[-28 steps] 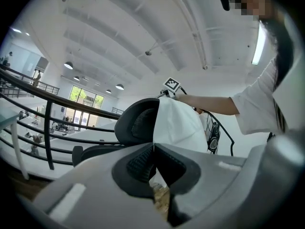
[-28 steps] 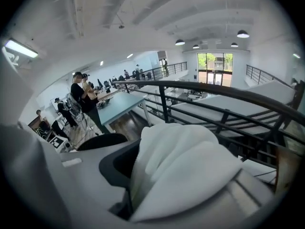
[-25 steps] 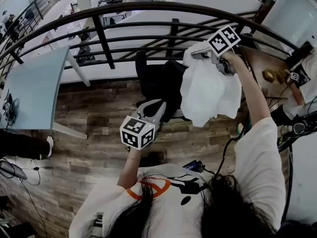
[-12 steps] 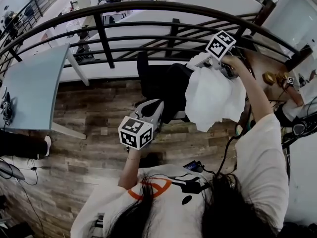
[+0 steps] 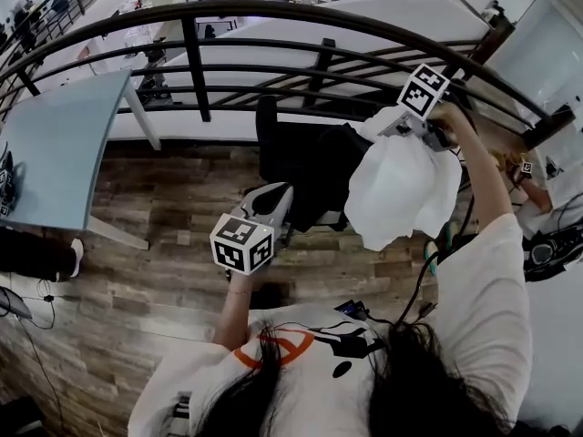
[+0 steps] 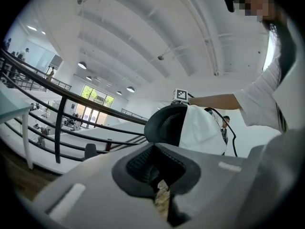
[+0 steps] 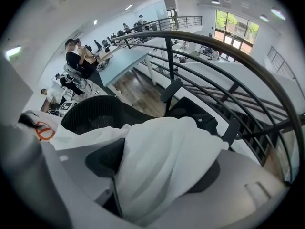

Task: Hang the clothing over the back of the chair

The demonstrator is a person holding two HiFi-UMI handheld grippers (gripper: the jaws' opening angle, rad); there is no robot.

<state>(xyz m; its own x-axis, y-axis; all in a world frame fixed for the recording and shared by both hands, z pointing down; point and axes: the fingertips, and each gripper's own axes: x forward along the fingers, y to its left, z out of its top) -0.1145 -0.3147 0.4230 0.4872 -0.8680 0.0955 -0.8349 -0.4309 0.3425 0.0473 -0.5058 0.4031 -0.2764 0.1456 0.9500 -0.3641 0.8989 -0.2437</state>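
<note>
A white piece of clothing (image 5: 401, 189) hangs bunched from my right gripper (image 5: 390, 126), which is shut on its top edge and held high at the right. In the right gripper view the cloth (image 7: 162, 166) fills the space between the jaws, above the black mesh chair back (image 7: 93, 113). The black office chair (image 5: 305, 162) stands just left of the hanging cloth. My left gripper (image 5: 276, 192) is lower, in front of the chair, shut and holding nothing. From the left gripper view, the chair back (image 6: 164, 123) has the clothing (image 6: 202, 130) beside it on the right.
A black metal railing (image 5: 273, 15) curves behind the chair, with a drop to a lower floor beyond. A pale blue table (image 5: 55, 148) stands at the left on the wood floor (image 5: 164, 244). A wooden desk edge (image 5: 506, 148) and cables lie at the right.
My right gripper has carried the clothing slightly to the right and kept it raised. The left gripper has stayed almost where it was.
</note>
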